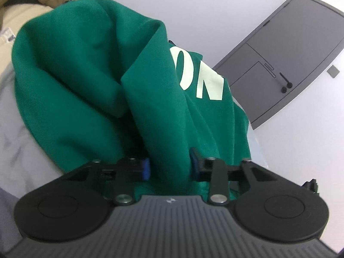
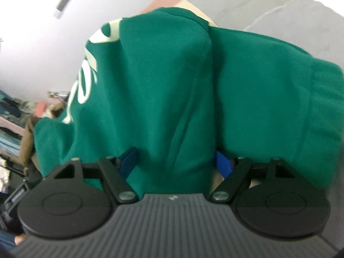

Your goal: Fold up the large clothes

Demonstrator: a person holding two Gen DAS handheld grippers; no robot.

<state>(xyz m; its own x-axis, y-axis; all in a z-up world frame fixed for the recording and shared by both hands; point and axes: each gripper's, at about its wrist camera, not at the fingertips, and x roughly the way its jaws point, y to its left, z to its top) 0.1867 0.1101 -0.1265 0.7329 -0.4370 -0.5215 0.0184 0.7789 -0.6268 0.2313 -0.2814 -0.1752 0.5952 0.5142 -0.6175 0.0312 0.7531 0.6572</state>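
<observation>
the green sweatshirt [image 1: 90, 75] is bunched up and fills most of both views. it has big pale letters [image 1: 202, 79] on one side. the cloth hangs in thick folds, with part of it resting on a white marbled surface [image 1: 19, 150].

the left gripper [image 1: 169, 168] has a thick fold of the green cloth between its 2 blue pads [image 1: 145, 169]. the pads sit right against the fold on both sides, so the jaws are pinching it.

the right gripper [image 2: 176, 161] also has a wide bunch of the same cloth between its 2 blue pads [image 2: 223, 163]. the pad on the left side touches the cloth. beside the other pad there seems to be a thin gap, and the view is blurry, so i cannot tell if these jaws are squeezing the cloth or just standing around it.

in the left wrist view, a grey door [image 1: 290, 53] with a dark handle shows behind the sweatshirt, set in a pale wall [image 1: 204, 6]. in the right wrist view, a messy pile of other clothes [image 2: 13, 116] lies far off at the left edge.
</observation>
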